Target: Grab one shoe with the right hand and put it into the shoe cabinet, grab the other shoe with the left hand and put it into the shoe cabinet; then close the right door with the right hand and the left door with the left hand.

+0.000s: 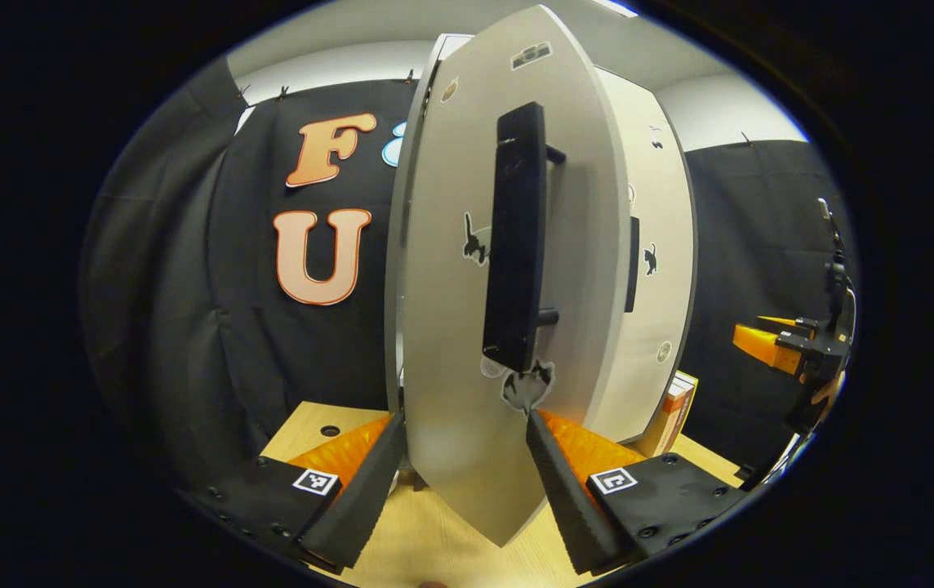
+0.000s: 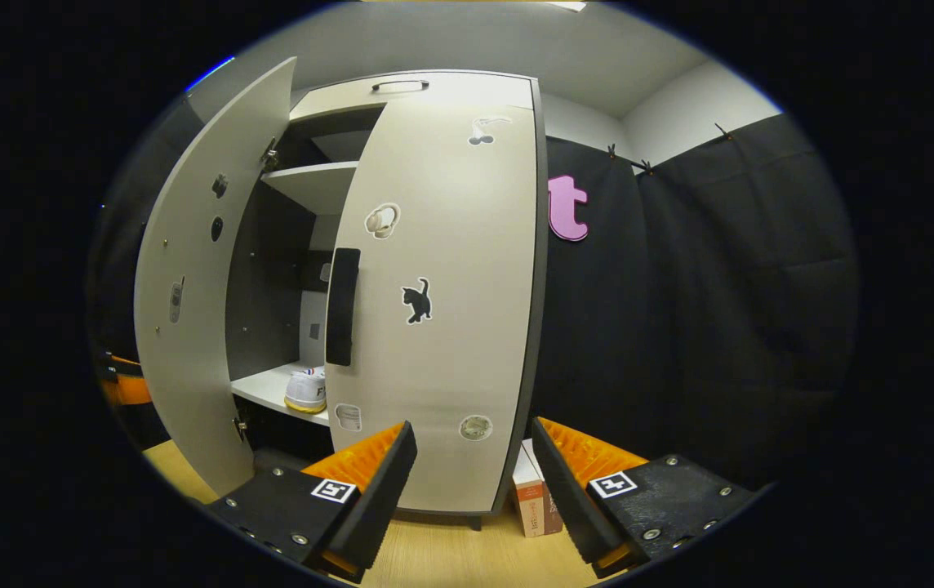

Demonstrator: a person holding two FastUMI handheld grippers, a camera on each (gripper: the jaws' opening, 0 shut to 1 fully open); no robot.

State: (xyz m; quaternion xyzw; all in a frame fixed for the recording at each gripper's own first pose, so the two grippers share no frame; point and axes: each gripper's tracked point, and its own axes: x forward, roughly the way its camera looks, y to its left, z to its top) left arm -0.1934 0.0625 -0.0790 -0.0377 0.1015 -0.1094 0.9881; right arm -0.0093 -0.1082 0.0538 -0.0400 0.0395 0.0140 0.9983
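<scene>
- Left gripper [image 1: 463,482]: jaws spread wide, one finger either side of the lower edge of the left door [image 1: 467,327]; whether either finger touches the panel cannot be told, and nothing is clamped
- Left door stands partly open, seen nearly edge-on in the left gripper view; a long dark handle [image 1: 516,245] runs up its face, cat stickers beside and below it
- In the right gripper view the same left door [image 2: 189,310] swings out to the left, its inner face towards the camera
- Right door [image 2: 442,302] appears shut or almost shut against the cabinet [image 2: 434,86]; dark handle [image 2: 342,306] near its left edge, a black cat sticker [image 2: 416,300] mid-panel, smaller stickers above and below
- Right gripper [image 2: 473,482]: jaws wide apart, holding nothing, hovering in front of the lower part of the right door, clear of it
- Seen from the left gripper view, the right gripper [image 1: 793,347] sits far off to the right, away from the cabinet, a hand just under it
- One shoe [image 2: 306,390], pale with a yellowish sole, sits on the lower shelf [image 2: 267,388] inside the cabinet, visible through the gap between the doors; the second shoe cannot be made out
- An upper shelf [image 2: 312,184] shows higher in the opening
- A small box [image 2: 534,490] stands on the table [image 2: 442,555] just beside the cabinet's lower right corner
- Cabinet stands on the light wooden table, black cloth wall behind
</scene>
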